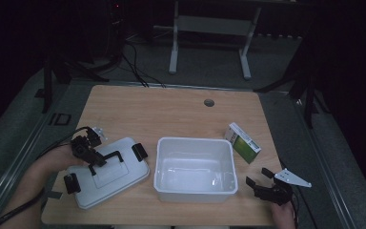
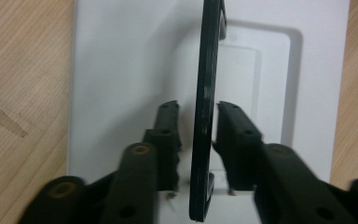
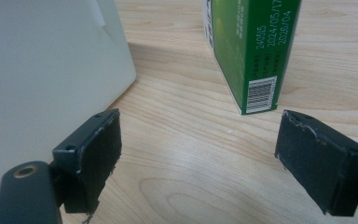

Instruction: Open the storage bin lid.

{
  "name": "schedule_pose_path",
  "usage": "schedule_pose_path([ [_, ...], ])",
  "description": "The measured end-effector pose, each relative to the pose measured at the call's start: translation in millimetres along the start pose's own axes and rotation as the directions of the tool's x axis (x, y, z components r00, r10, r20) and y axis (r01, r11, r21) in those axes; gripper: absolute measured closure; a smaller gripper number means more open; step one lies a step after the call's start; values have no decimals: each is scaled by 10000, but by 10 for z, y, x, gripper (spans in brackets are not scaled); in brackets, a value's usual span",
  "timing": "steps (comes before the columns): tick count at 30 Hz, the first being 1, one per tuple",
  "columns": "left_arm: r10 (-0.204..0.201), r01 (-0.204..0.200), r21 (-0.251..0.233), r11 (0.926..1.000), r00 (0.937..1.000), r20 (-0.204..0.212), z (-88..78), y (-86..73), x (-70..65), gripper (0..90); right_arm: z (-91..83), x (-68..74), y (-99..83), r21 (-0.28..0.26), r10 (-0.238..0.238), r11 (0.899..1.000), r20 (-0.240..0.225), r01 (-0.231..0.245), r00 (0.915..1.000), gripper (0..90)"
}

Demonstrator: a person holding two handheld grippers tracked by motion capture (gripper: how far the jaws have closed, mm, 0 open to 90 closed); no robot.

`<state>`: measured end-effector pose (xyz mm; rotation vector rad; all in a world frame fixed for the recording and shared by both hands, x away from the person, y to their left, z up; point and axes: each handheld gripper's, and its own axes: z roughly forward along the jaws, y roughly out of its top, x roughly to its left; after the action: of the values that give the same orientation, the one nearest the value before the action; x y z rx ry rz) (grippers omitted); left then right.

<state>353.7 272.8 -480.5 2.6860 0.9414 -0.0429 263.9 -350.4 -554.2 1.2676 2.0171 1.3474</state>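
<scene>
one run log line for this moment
left gripper: open astride lid handle | lid: flat on table | right gripper: open, empty, facing green box | bin: uncovered

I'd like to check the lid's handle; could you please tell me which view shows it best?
The left gripper view: the black handle stands edge-on, close up, between the left hand-held gripper's open jaws. The high view shows it small, on the white lid.
</scene>
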Motion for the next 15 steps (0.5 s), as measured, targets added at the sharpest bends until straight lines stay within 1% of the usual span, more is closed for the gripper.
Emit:
schedule_pose_path([
  [1,-95,95,-40,9999,10000,-2,-4,5,3,595,-12,-12,-3,-177,93,9998,121,-91,9999,140],
  [2,-95,95,-40,9999,10000,-2,-4,5,3,569,-12,-12,-3,-177,93,9998,121,-91,9999,140],
  [3,-38,36,-235,9997,9999,-103,-17,9,-4,541,-26,-26,-7,-310,183,9994,109,-180,9998,140],
  [4,-38,36,-235,9997,9999,-103,-17,9,-4,516,-28,-33,-8,-299,203,9994,110,-200,9997,139],
  [5,-37,32,-385,9993,9999,-124,-36,13,-1,483,-33,-43,-9,-348,249,9991,154,-243,9996,140],
  [7,-37,35,-326,9995,10000,-74,-44,20,-4,476,-35,-49,-10,-340,319,9989,134,-314,9994,140],
  [8,0,0,-305,9995,10000,-12,-46,22,-9,427,-32,-58,-9,-235,441,9988,159,-437,9989,132],
  [9,25,-21,-177,9998,9998,199,-46,26,-16,400,-24,-55,-7,-135,558,9984,481,-552,9973,123],
  [10,25,-21,-177,9998,9998,199,-46,26,-16,400,-24,-55,-7,-135,558,9984,481,-552,9973,123],
  [11,19,-18,-41,10000,9999,128,-47,35,-32,400,-15,-50,2,89,335,9994,956,-345,9949,122],
  [12,19,-18,-41,10000,9999,128,-47,35,-32,400,-15,-50,2,89,335,9994,956,-345,9949,122],
  [13,123,-123,73,9999,9999,80,-49,36,-47,400,-29,-70,13,153,505,9986,647,-516,9966,118],
  [14,123,-123,73,9999,9999,80,-49,36,-47,400,-38,-85,17,132,573,9982,374,-579,9977,118],
  [15,119,-120,120,9999,9998,153,-46,37,-62,400,-47,-95,23,148,641,9978,206,-644,9977,118],
])
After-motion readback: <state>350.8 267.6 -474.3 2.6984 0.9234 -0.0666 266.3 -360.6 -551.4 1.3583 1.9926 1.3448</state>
